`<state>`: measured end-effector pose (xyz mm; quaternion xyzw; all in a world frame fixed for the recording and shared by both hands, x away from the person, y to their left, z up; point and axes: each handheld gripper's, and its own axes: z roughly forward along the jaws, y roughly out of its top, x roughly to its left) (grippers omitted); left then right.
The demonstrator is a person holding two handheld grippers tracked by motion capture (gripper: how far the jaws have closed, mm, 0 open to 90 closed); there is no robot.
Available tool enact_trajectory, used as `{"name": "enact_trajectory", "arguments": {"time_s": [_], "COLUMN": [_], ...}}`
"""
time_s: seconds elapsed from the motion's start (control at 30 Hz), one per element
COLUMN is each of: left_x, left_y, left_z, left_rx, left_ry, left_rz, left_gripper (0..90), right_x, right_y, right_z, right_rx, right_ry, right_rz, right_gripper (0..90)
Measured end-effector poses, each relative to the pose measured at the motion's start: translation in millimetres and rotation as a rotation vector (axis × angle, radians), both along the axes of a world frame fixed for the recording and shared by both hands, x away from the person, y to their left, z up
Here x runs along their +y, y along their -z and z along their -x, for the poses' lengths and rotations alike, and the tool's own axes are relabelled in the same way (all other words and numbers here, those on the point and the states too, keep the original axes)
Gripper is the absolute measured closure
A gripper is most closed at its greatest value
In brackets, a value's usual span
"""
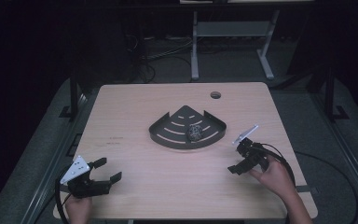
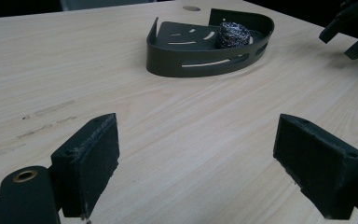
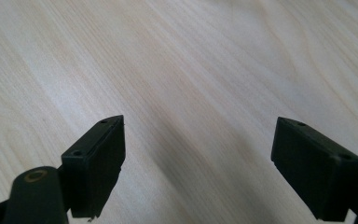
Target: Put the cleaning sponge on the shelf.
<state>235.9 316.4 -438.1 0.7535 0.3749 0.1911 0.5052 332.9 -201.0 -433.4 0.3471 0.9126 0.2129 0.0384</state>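
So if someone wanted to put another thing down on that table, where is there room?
Plenty. The wooden table is bare left of the dark corner tray, behind it up to the round hole, and in front, between the left gripper and right gripper. The one occupied spot is the tray, holding a steel scrubber.

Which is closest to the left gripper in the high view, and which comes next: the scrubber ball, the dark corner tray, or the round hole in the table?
From the left gripper, at the table's near left corner:
1. The corner tray, in the middle of the table; its near curved rim comes first.
2. The scrubber ball, lying inside the tray on its right side.
3. The round hole, near the table's far edge.
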Motion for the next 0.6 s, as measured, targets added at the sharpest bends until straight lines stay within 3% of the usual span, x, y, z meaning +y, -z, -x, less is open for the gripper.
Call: {"name": "enact_trajectory", "arguments": {"time_s": [0.6], "left_x": [-1.1], "left_y": [0.2], "left_z": [-0.1], "left_rx": [-0.001], "left_ry": [0.002], "left_rz": [-0.001], "left_gripper": [13.7], "right_x": [-12.3], "right_y": [3.1], "right_z": [17.1], "right_rx": [-0.011], "right_ry": [0.022], "right_rz": [-0.024], "right_gripper": [17.3]}}
